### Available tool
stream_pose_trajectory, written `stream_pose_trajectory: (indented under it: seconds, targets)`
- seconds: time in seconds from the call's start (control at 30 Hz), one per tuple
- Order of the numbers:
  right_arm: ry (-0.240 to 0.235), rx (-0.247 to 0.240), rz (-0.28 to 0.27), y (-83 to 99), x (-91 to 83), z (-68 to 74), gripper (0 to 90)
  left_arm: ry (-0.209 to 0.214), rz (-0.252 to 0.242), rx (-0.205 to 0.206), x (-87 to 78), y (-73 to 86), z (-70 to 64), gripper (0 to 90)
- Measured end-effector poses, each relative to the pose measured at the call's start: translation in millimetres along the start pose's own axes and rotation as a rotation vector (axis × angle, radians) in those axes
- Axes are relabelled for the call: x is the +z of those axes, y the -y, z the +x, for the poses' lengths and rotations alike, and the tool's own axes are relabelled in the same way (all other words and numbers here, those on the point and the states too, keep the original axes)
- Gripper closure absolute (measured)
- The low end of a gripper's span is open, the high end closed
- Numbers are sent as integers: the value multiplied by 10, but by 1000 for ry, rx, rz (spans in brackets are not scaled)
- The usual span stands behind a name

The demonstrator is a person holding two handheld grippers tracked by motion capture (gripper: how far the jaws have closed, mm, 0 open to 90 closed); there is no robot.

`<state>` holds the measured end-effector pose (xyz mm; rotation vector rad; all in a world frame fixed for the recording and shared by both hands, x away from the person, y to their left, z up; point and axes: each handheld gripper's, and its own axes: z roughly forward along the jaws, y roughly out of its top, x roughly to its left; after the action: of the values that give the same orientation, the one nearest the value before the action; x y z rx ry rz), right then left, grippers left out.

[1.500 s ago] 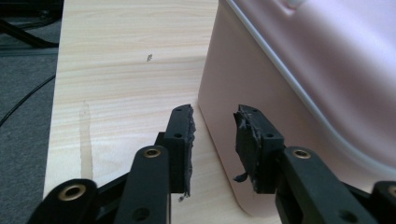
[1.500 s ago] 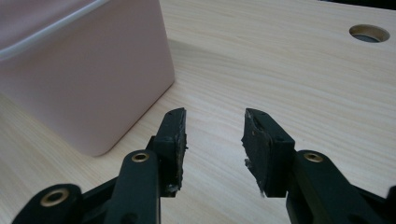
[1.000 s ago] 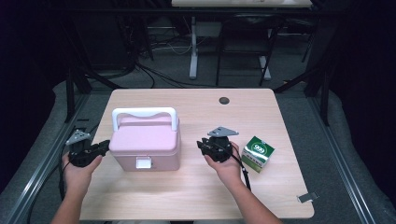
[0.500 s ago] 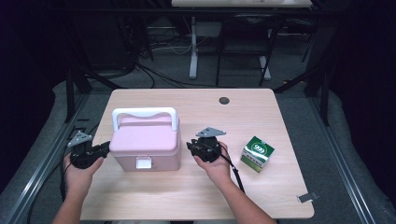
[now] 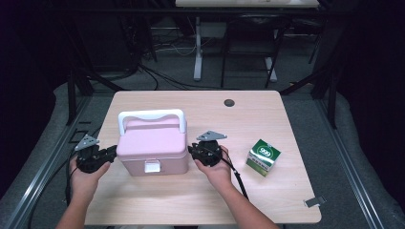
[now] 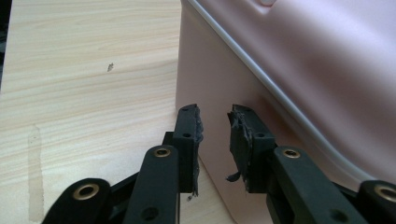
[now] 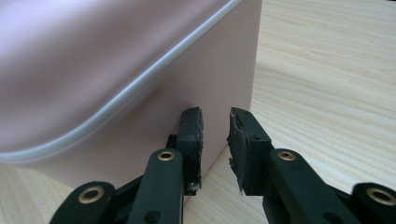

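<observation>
Both forearms are cut off by the bottom edge of the high view. The left gripper (image 5: 112, 151) sits at the left end of the pink box (image 5: 152, 145), the right gripper (image 5: 192, 149) at its right end. In each gripper view the jaws stand a little apart with nothing between them, tips right at the box wall; whether they touch it is hard to tell. The pads (image 6: 236, 135) are frayed and ragged. The box fills much of both gripper views, its top and far side cut off; a pale seam runs where the lid meets the base.

The box stands left of centre on the table (image 5: 286, 119), latch (image 5: 152, 167) facing the person, white handle (image 5: 152, 117) upright behind the lid. The table is light wood grain, with a faint stain in the left gripper view.

Right of the right hand (image 5: 217, 167), apart from it, lies a green carton (image 5: 262, 156); its round mark seems to read "999", the small print illegible. A dark round hole (image 5: 229, 102) sits near the far edge. Beyond, grey floor, cables and dark frames fade into shadow.
</observation>
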<state>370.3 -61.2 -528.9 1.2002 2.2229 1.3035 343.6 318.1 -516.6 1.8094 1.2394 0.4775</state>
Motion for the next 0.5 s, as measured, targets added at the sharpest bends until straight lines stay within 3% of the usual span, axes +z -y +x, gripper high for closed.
stream_pose_trajectory:
  seconds: [0.5]
  targets:
    - [12,-2,11,9,-35,90,840,-15,-1,-21,1,5,-98,866]
